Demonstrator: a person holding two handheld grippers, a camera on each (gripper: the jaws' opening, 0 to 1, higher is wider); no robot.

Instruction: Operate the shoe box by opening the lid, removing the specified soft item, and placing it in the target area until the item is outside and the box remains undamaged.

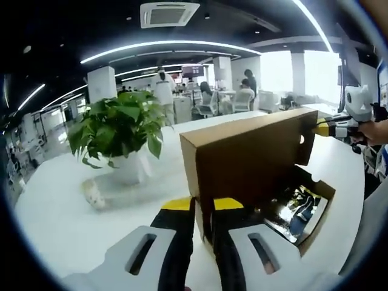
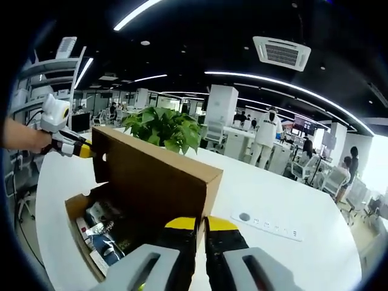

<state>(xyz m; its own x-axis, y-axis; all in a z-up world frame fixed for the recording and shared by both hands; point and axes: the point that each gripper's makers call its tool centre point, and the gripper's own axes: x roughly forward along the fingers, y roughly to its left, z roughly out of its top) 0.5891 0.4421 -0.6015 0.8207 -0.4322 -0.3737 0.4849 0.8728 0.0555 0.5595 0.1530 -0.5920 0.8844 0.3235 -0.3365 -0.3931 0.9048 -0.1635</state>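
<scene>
A brown cardboard shoe box (image 1: 315,233) lies open on the white table, its lid (image 1: 248,157) standing upright. My left gripper (image 1: 203,205) is shut on the lid's near end. The right gripper (image 1: 324,127) pinches the lid's far top corner. In the right gripper view the same lid (image 2: 151,176) stands upright, my right gripper (image 2: 203,223) is shut on its near end, and the left gripper (image 2: 82,148) holds the far corner. Inside the box lie dark items (image 1: 297,203) with blue and yellow markings (image 2: 109,227), glossy like wrapped goods; I cannot tell what they are.
A green plant in a white pot (image 1: 121,130) stands just behind the lid (image 2: 163,127). A small pale lump (image 1: 94,194) lies beside the pot. A flush socket strip (image 2: 267,224) sits in the table (image 2: 291,200). People and desks are far behind.
</scene>
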